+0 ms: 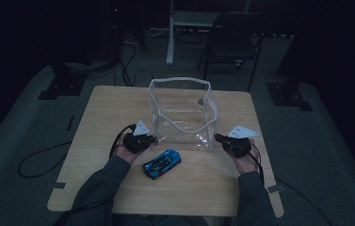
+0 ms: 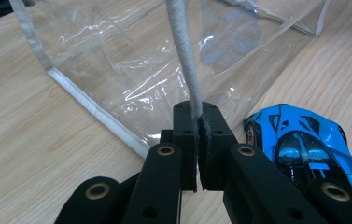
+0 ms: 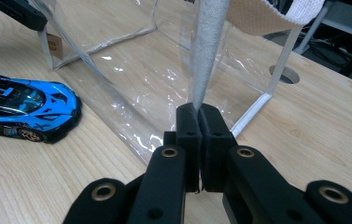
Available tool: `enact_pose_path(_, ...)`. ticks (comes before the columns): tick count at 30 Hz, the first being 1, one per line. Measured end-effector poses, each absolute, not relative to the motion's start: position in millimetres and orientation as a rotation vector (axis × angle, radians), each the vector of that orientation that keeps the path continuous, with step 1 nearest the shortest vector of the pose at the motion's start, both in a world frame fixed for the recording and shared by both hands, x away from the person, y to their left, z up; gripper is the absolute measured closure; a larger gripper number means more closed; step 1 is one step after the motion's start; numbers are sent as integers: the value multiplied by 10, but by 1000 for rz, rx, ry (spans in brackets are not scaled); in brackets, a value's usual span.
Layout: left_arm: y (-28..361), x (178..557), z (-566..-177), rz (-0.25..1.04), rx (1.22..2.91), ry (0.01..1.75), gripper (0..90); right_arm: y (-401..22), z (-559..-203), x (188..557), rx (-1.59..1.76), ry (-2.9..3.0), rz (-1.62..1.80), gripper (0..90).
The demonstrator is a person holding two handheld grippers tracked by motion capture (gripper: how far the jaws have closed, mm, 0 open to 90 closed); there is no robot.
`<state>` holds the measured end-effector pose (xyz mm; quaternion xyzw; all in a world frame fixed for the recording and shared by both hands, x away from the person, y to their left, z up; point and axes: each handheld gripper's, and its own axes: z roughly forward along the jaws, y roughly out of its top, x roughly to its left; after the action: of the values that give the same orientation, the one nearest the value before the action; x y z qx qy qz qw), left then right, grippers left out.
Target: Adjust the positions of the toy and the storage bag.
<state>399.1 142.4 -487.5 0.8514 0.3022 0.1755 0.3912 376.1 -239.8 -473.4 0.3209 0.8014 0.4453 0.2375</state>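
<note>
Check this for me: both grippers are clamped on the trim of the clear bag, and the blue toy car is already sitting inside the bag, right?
Not quite. The blue toy car lies on the table in front of the clear bag, outside it, as the high view shows. The left gripper and right gripper are indeed clamped on the bag's trim.

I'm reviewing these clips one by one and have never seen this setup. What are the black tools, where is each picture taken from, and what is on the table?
A person sits at a wooden table holding a hand-operated two-jaw tool in each hand. The high view looks down from above; the other two pictures come from cameras riding on each tool, looking along its black jaws. On the table stand a clear plastic bag with white edging and a blue toy car lying in front of it. The left gripper is shut on the bag's white rim, and the right gripper is shut on the grey-white edge on the opposite side. The car lies untouched.
</note>
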Motion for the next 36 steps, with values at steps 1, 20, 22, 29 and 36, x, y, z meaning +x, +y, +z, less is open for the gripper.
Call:
enact_pose_path(1,1422,3987,-4875,446,2163,767,872,-2407,-4737,3746,882,2193,1222,884)
enact_pose_path(20,1392,3671,-4752,387,2131,763,448,-2428,-4754,3725,883,2183,1237,879)
enact_pose_path(22,1339,3620,-4779,375,2142,753,388,-2427,-4756,3723,884,2181,1238,878)
enact_pose_path(29,1171,3559,-4961,259,2178,779,214,-2430,-4762,3721,884,2178,1244,877)
enact_pose_path(36,1029,3520,-5176,199,2274,794,143,-2439,-4778,3716,888,2172,1260,877)
